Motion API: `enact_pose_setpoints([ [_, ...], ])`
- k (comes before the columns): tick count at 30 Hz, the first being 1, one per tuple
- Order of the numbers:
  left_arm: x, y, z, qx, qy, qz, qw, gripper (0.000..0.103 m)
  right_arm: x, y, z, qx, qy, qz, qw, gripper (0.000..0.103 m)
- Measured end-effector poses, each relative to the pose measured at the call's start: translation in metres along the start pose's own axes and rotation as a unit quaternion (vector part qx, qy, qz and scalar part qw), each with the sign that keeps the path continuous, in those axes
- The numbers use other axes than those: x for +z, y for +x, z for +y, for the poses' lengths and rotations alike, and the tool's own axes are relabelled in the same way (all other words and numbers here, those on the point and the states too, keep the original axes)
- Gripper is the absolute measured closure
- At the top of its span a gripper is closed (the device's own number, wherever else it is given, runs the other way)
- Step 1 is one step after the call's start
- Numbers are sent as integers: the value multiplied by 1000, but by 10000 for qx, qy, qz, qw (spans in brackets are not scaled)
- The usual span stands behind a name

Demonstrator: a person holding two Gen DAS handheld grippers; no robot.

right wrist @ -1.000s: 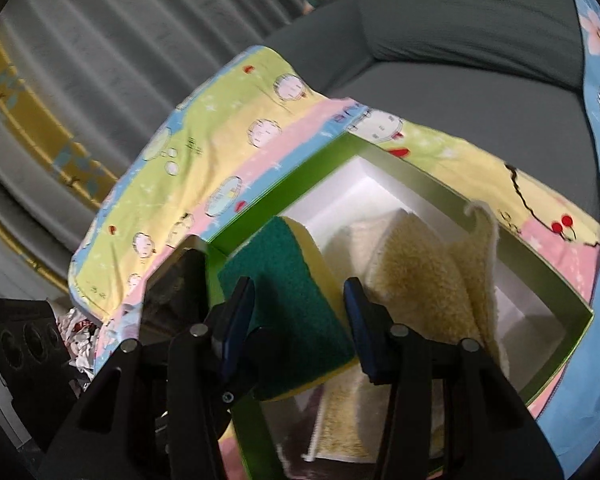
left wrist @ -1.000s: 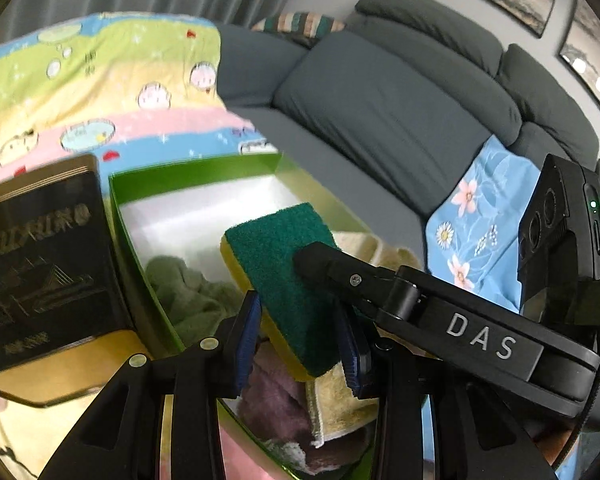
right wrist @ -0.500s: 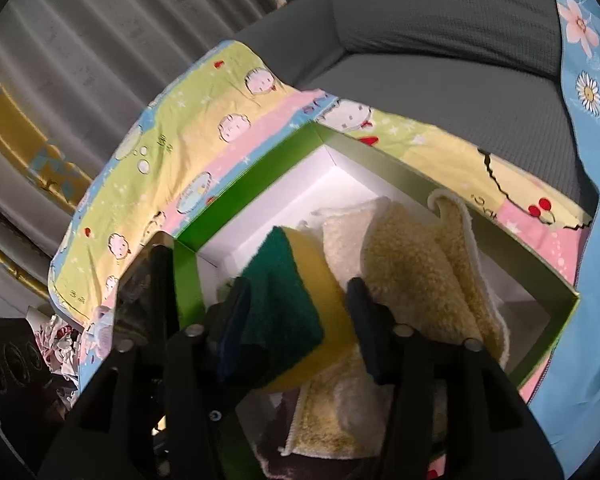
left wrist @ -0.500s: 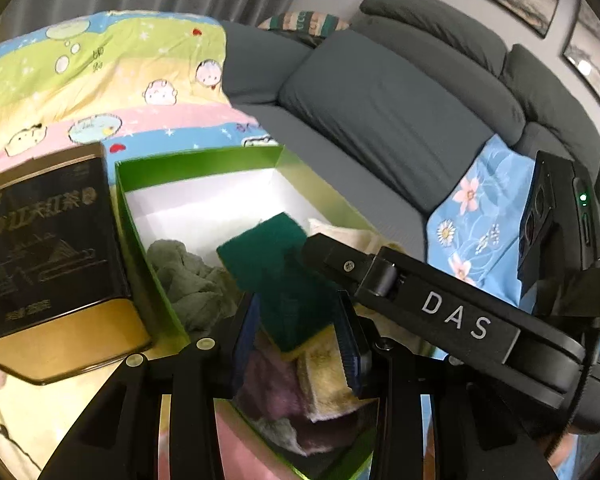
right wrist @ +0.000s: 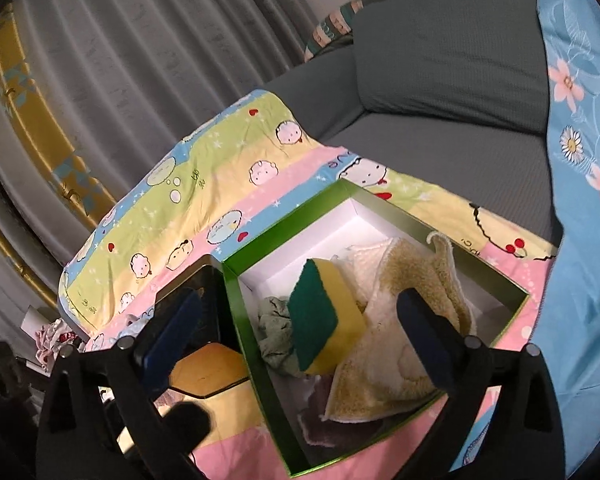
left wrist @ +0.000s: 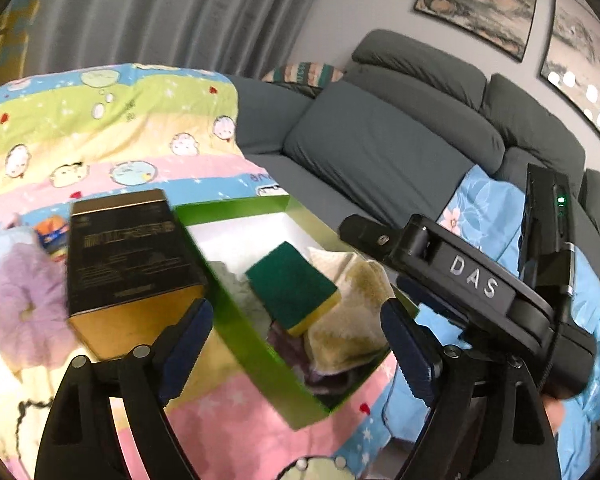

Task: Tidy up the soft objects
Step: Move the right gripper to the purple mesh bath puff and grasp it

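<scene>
Left gripper (left wrist: 296, 336) jaws opening wide, holding nothing; right gripper (right wrist: 300, 332) jaws opening, also empty; green-and-yellow scouring sponge (right wrist: 324, 320) lying free ahead between both fingers' tips, atop folded towels (right wrist: 416, 292) inside green box (right wrist: 260, 368); black-and-gold tin (left wrist: 128, 264) beyond left finger

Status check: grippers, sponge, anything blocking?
Left gripper and right gripper both opening, empty. Sponge resting on cloths in green box. Nothing blocking.
</scene>
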State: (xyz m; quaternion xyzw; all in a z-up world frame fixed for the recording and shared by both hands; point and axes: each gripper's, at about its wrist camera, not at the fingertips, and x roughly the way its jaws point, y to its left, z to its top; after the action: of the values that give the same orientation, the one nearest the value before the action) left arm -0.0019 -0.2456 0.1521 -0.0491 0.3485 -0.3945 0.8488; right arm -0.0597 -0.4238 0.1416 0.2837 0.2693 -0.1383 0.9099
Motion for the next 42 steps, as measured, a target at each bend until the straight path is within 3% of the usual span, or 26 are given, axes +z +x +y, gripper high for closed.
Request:
enact_pose_setpoints([
  [6, -24, -50, 34, 278, -389, -222, 9986, 17, -9, -8, 21, 23, -296, -40, 9996, 1],
  [10, -47, -82, 65, 831, -605, -257, 9944, 17, -19, -12, 40, -24, -583, -28, 9983, 1],
  [14, -70, -113, 101, 1563, -899, -316, 9831, 17, -29, -14, 59, 62, -838, 23, 9965, 1],
  [19, -100, -141, 149, 1960, -1239, -220, 9725, 17, -47, -3, 83, 395, -1002, 374, 9935, 1],
  [21, -112, -154, 165, 2054, -1427, -433, 9672, 17, -54, 5, 92, 555, -994, 583, 9918, 1],
  [24, -132, -168, 193, 1917, -1823, -806, 9610, 17, -68, 16, 108, 890, -953, 829, 9880, 2],
  [26, -139, -171, 208, 1997, -2075, -811, 9542, 17, -78, 23, 120, 1068, -929, 1053, 9843, 3],
  [30, -141, -184, 222, 2226, -2246, -935, 9441, 17, -103, 48, 150, 1366, -908, 1562, 9740, 12],
  [34, -143, -184, 234, 2307, -2453, -831, 9379, 17, -125, 73, 176, 1244, -775, 1994, 9689, 36],
  [38, -145, -183, 241, 2485, -2515, -714, 9327, 17, -132, 100, 209, 1269, -710, 2235, 9638, 43],
  [42, -145, -186, 243, 2647, -2467, -645, 9300, 17, -141, 131, 240, 871, -1042, 2258, 9647, 47],
])
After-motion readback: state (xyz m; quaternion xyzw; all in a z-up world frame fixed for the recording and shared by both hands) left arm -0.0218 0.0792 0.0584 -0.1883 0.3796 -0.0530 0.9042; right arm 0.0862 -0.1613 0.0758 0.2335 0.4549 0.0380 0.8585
